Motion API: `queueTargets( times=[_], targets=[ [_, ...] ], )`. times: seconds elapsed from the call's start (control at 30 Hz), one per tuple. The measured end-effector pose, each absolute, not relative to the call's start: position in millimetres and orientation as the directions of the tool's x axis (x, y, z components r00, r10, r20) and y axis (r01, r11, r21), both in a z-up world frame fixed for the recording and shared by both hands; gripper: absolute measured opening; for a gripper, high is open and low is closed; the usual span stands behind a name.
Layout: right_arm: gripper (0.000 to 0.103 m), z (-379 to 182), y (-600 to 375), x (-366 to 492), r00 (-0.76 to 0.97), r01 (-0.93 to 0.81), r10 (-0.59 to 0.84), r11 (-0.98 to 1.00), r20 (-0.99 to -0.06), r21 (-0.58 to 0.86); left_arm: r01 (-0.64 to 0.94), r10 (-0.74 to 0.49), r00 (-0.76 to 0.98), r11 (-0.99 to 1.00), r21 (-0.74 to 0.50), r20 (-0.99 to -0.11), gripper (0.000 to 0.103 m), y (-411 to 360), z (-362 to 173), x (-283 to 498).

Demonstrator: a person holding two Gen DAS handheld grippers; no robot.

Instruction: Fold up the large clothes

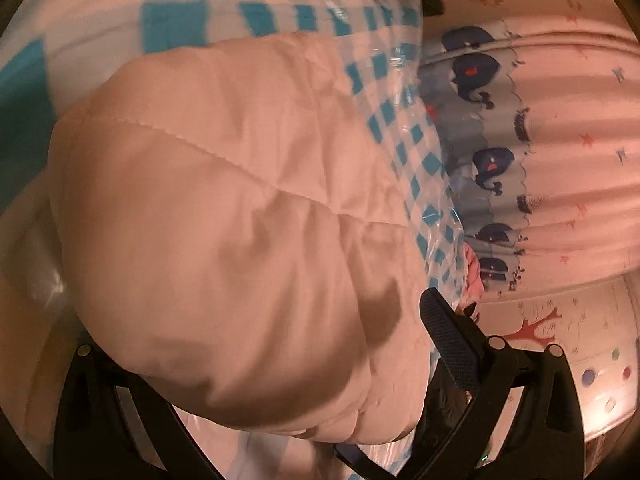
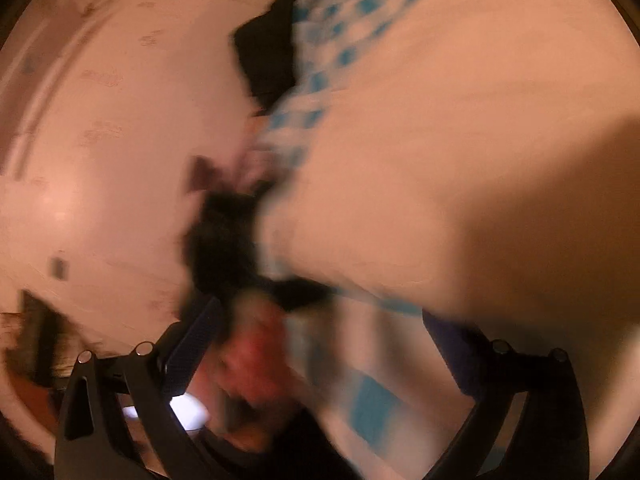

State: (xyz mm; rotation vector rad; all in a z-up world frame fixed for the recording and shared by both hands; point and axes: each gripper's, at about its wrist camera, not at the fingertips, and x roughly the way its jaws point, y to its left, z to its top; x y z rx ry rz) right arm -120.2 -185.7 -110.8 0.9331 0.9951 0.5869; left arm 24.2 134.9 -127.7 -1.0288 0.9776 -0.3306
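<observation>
Garment: pale pink quilted jacket (image 1: 224, 216), puffy, stitched in padded panels, lying bunched on a blue-and-white checked plastic cover (image 1: 404, 128).
Handling: likely light but bulky; soft and springy, apt to puff back open after a fold; smooth shell probably slippery. Best taken at a stitched seam or hem edge, not on a fat padded panel.
Left gripper (image 1: 256, 344): jaws spread wide, jacket bulging up between them; one textured finger (image 1: 452, 344) visible just beside the fabric's edge, the other hidden under the jacket. Not clamped on anything.
Right gripper (image 2: 320, 332): view badly smeared; jaws apart, one finger (image 2: 192, 344) clear of the cloth, the other half hidden under the pink mass (image 2: 460, 184). No firm hold visible.
Surroundings: whale-print curtain (image 1: 492, 160) hanging just beyond the checked cover; dark cloth (image 2: 224, 240) near the right gripper, unclear what.
Position: jacket close in front of both grippers, filling most of each view.
</observation>
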Motion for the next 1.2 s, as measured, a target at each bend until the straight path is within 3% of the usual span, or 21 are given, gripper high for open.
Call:
queueTargets(
  times=[0.2,0.4,0.6,0.77,0.8,0.83,0.93,1.07,1.2],
  targets=[
    [0.096,-113,-321,-179,0.624,0.222,0.555,0.55,-0.55,0.805,-0.159,-0.637,0.554,0.551,-0.819,-0.536,0.096,135,-122,31],
    [0.096,-127,-392,-183,0.727,0.294,0.522,0.349,-0.445,0.89,-0.174,-0.683,0.544,0.476,-0.862,-0.487,0.096,148,-129,32],
    [0.096,-126,-389,-180,0.74,0.306,0.479,0.384,-0.472,0.871,-0.181,-0.686,0.527,0.486,-0.855,-0.501,0.096,149,-133,33],
    [0.081,-137,-392,-179,0.704,0.356,0.485,0.39,-0.518,0.849,-0.168,-0.66,0.525,0.538,-0.826,-0.537,0.092,147,-135,32],
    [0.067,-138,-390,-176,0.694,0.346,0.506,0.39,-0.512,0.854,-0.163,-0.639,0.529,0.57,-0.806,-0.559,0.082,146,-134,31],
    [0.047,-142,-391,-175,0.694,0.341,0.519,0.375,-0.5,0.862,-0.154,-0.615,0.529,0.608,-0.779,-0.585,0.078,145,-133,31],
    [0.03,-146,-388,-176,0.712,0.294,0.537,0.358,-0.453,0.886,-0.118,-0.598,0.538,0.645,-0.755,-0.594,0.062,145,-130,30],
    [0.024,-114,-381,-180,0.727,0.218,0.515,0.454,-0.453,0.864,-0.029,-0.54,0.552,0.749,-0.662,-0.635,0.043,137,-112,25],
    [0.024,-86,-374,-200,0.71,0.154,0.53,0.525,-0.463,0.837,0.05,-0.511,0.575,0.802,-0.596,-0.639,0.04,138,-83,-1]
  ],
)
